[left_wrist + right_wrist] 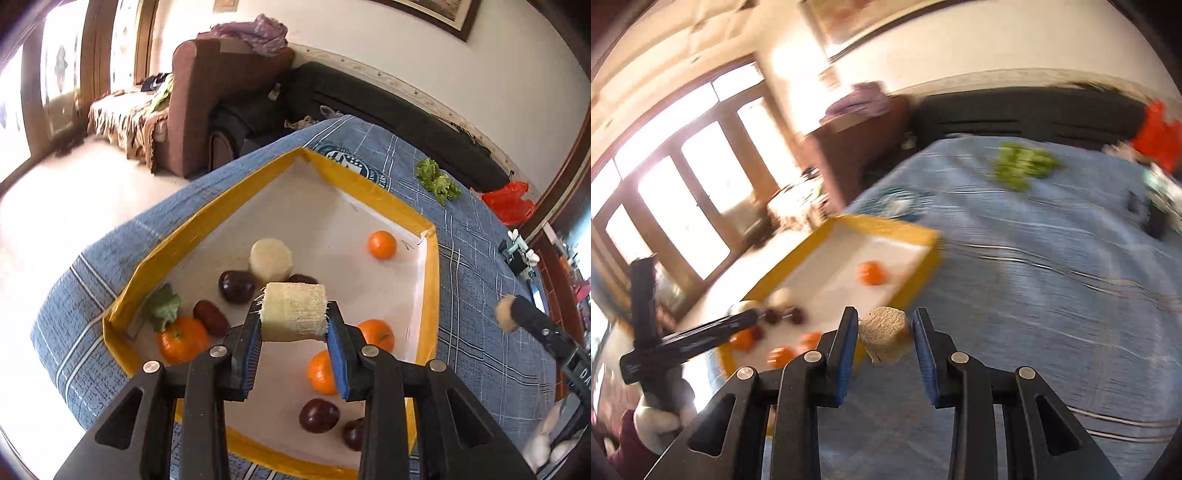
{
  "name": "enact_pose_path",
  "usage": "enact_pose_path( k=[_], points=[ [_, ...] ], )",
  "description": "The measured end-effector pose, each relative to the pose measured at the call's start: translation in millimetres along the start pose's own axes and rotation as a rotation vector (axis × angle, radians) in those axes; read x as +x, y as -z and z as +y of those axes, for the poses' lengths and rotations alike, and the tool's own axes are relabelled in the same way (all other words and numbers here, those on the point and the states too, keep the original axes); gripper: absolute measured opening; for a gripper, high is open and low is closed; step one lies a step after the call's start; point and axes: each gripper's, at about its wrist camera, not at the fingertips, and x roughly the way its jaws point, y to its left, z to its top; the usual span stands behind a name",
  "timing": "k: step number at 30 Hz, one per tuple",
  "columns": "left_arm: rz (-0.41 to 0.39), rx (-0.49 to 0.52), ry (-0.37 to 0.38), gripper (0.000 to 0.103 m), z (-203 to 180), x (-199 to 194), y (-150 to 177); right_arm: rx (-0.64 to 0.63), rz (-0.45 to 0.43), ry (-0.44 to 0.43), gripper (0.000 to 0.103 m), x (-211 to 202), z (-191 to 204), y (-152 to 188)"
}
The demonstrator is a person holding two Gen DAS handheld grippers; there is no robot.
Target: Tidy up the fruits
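Observation:
My left gripper (294, 308) is shut on a pale fibrous cylinder (295, 317), held sideways above the yellow-rimmed white tray (229, 192). In the tray lie a second pale cylinder (271, 260), several oranges (382, 244), dark plums (236, 287), a red date (210, 317) and a lettuce leaf (162, 308). My right gripper (885, 314) is shut on another pale cylinder (885, 336), over the blue cloth just right of the tray (886, 225). The right wrist view is blurred. In the left wrist view the right gripper (511, 312) shows at the right edge.
The tray sits on a blue checked cloth (461, 295) that covers a table. A lettuce bunch (437, 181) lies on the cloth beyond the tray. A red bag (508, 201) and small clips (517, 254) are at the far right. A brown sofa (207, 103) stands behind.

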Motion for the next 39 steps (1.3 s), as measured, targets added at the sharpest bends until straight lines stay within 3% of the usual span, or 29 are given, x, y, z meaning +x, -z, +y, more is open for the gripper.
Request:
enact_pose_path(
  k=[5,10,12,16,20,24,27,29,32,34,37,39],
  points=[
    [0.014,-0.019,0.029,0.032,16.4,3.2,4.4,-0.053,0.084,-0.030,0.034,58.1,49.9,-8.1],
    [0.045,-0.054,0.072,0.033,29.4,4.0,8.3,-0.083,0.172,-0.009,0.034,113.5,72.5,-12.5],
    [0.041,-0.063,0.091,0.037,33.6,-0.9,8.6,-0.090,0.210,0.004,0.034,133.4,77.6,-11.6],
    [-0.006,-0.069,0.101,0.055,36.9,-15.5,5.8,-0.102,0.280,0.018,0.035,156.4,84.5,-3.9],
    [-0.076,-0.049,0.080,0.063,33.7,-32.1,3.1,-0.078,0.308,0.010,0.036,161.4,80.0,2.0],
    [-0.134,-0.028,0.045,0.063,24.6,-50.1,-0.3,-0.061,0.273,0.020,0.038,141.5,75.7,-1.9],
    [-0.202,0.007,-0.003,0.067,15.5,-70.4,2.6,-0.049,0.195,0.036,0.048,106.4,73.5,-6.4],
    [-0.260,0.042,-0.058,0.077,1.4,-84.5,7.7,-0.038,0.138,0.056,0.059,80.1,70.4,-3.5],
    [-0.336,0.065,-0.164,0.093,-16.7,-102.7,15.3,0.010,0.055,0.086,0.064,39.1,59.2,7.0],
    [-0.392,0.084,-0.231,0.097,-31.7,-115.3,22.1,0.052,0.002,0.108,0.067,14.8,50.0,17.6],
    [-0.449,0.088,-0.244,0.102,-51.4,-132.3,31.9,0.113,-0.095,0.147,0.074,-23.2,32.9,40.3],
    [-0.440,0.084,-0.239,0.102,-60.3,-136.6,34.7,0.144,-0.126,0.178,0.076,-41.5,24.0,54.0]
  ],
)
